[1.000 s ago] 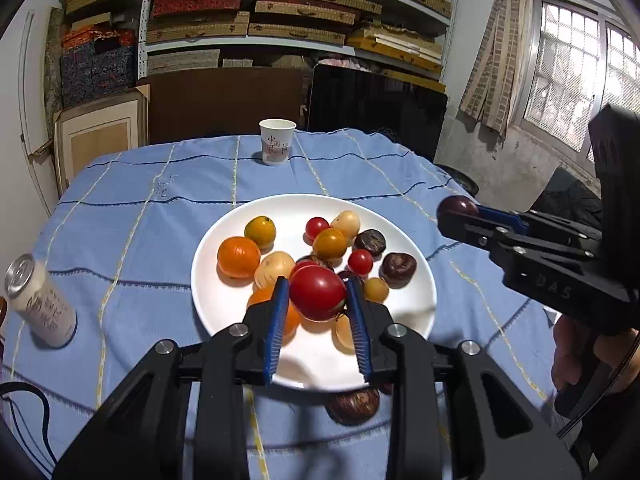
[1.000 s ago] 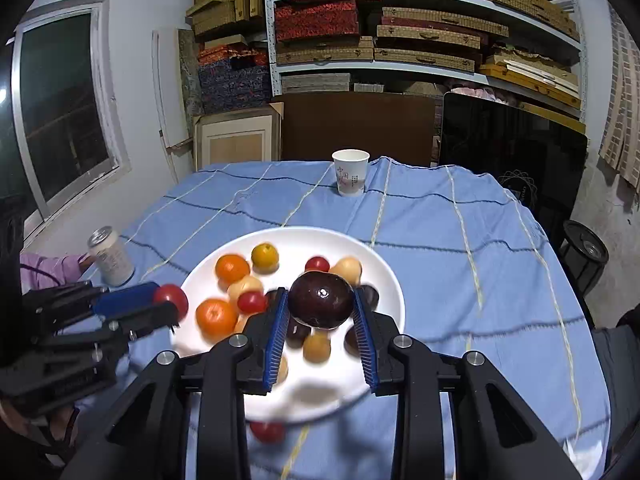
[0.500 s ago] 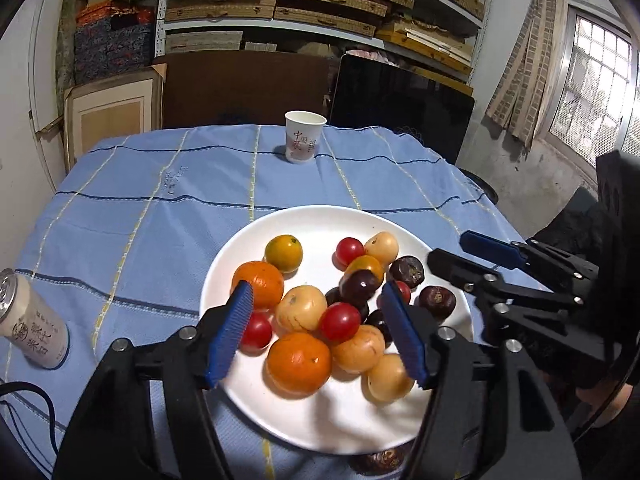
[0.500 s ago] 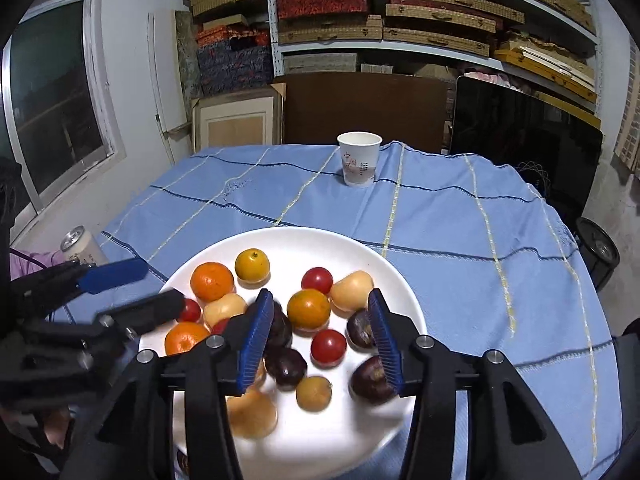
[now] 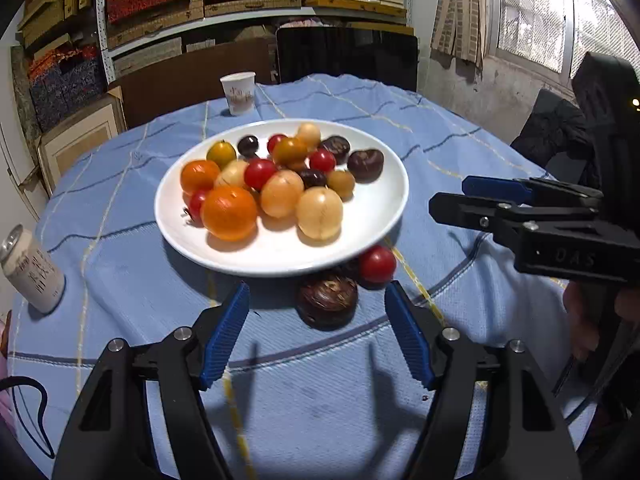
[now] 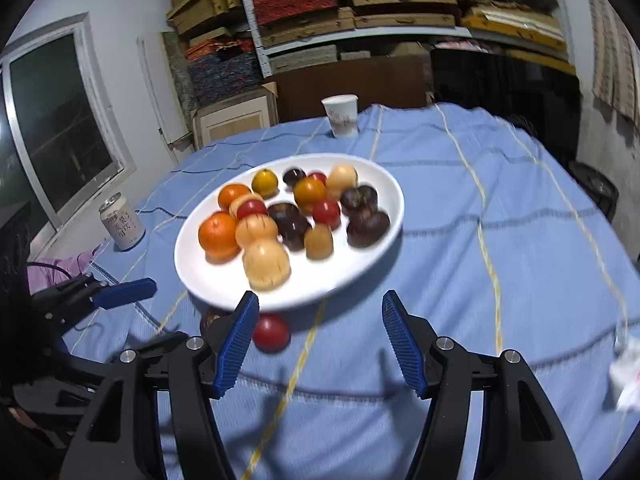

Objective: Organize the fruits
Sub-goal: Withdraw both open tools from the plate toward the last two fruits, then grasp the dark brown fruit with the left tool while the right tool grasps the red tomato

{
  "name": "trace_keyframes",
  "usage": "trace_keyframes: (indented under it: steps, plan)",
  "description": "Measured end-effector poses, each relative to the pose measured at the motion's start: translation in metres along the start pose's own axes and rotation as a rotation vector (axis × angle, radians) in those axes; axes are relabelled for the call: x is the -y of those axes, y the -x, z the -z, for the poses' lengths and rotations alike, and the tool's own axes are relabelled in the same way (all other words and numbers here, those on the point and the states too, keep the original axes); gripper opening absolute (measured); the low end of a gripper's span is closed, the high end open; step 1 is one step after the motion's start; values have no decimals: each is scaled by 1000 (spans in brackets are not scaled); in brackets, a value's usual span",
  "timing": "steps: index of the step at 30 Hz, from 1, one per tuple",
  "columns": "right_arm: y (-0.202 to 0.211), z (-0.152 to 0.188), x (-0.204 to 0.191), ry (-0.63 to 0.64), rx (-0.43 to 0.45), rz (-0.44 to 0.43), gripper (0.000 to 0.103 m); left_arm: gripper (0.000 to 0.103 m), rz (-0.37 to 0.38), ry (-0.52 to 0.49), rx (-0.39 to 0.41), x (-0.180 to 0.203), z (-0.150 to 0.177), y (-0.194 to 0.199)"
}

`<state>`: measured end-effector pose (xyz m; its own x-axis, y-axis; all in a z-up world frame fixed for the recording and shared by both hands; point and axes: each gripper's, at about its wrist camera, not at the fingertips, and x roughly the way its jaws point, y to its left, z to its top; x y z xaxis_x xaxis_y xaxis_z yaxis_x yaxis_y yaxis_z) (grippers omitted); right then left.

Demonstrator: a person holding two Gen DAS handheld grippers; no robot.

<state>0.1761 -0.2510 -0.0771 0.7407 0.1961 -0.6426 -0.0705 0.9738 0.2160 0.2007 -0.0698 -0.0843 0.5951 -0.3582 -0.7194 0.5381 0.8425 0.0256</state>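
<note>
White drink can (image 5: pixel 31 270) far left on blue-clothed worktop (image 5: pixel 120 280). Left tongs (image 5: pixel 318 334) wide open, empty, facing dark brown ridged fruit (image 5: pixel 327 299) and red cherry tomato (image 5: pixel 377 264) off the white round plate (image 5: pixel 376 216) of mixed fruit. Right tongs (image 6: pixel 316 338) wide open, empty.

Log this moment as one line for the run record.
left gripper: open, empty | right gripper: open, empty | plate: fruit piled | off plate: dark fruit, red fruit
</note>
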Motion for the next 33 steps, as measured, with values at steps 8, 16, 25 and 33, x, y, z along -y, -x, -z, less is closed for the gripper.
trace_keyframes:
  steps: [8, 16, 25, 33]
  plan:
    - [1, 16, -1, -5, -17, 25, 65, 64, -56, -8, -48, 6, 3, -26]
    - [-4, 18, 0, -15, -37, 22, 65, 57, -31, 35, -92, -2, 1, -45]
    - [-8, 17, -1, -13, -46, 39, 65, 54, 23, 83, -103, -13, 1, -50]
    - [-9, 19, -5, -5, -54, 56, 65, 42, 52, 92, -65, -11, 3, -40]
